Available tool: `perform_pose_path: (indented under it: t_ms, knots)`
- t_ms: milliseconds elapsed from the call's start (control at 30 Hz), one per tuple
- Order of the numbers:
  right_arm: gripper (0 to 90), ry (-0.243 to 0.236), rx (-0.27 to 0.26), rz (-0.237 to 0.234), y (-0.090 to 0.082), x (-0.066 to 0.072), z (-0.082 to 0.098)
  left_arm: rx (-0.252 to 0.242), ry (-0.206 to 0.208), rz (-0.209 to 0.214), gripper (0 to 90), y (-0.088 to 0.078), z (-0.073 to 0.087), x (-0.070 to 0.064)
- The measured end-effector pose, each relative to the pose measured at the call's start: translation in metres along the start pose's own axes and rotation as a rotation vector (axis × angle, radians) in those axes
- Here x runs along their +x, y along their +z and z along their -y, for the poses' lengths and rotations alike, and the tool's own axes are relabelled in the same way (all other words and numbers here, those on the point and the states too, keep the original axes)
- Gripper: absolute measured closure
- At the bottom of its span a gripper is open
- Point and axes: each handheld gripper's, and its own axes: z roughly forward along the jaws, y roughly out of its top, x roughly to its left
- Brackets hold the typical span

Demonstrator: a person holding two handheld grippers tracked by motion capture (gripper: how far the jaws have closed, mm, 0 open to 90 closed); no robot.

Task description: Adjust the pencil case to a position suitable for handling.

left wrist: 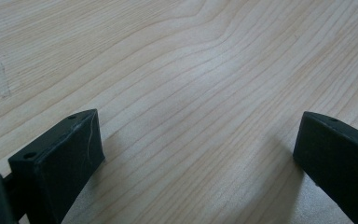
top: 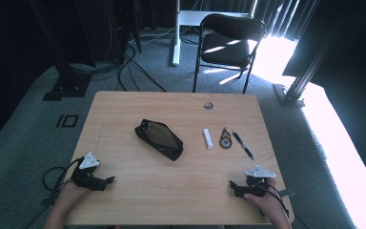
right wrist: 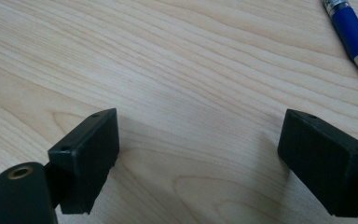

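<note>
Wooden table (top: pixel 138 191) is sitting in the middle of a carpeted room, a black chair (top: pixel 226 40) standing well behind its far edge. Black pencil pouch (top: pixel 159 139) is lying mid-table at a slant, mouth looking open toward the far-left end, likely waiting to be filled. To its right three small items are lying side by side, apart from each other: white eraser (top: pixel 208 138), a small round thing (top: pixel 225 139) too blurred to name, then blue pen (top: pixel 243 145) farthest right. They are laid out in a row, probably so each can be picked singly.

Left gripper (top: pixel 108 181) is resting low at the near-left of the table, jaws standing wide apart over bare wood, holding nothing. Right gripper (top: pixel 232 186) is sitting at the near-right, jaws also spread wide and empty; in the right gripper view the pen's tip (right wrist: pixel 352 35) is showing just beyond them. Both look parked at a start pose; the pen is nearest the right gripper, so probably first to be taken.
</note>
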Motion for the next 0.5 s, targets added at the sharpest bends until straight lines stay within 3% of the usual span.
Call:
perform_pose_path:
  t_ms: [233, 500]
  knots:
    - [13.0, 0.008, 0.005, 0.009, 0.002, 0.002, -0.003, 0.0, 0.0, 0.0, 1.5, 0.0, 0.0, 0.0]
    - [14.2, 0.012, -0.027, -0.025, 0.012, 0.013, -0.02, 0.0, 0.0, 0.0, 1.6, 0.0, 0.0, 0.0]
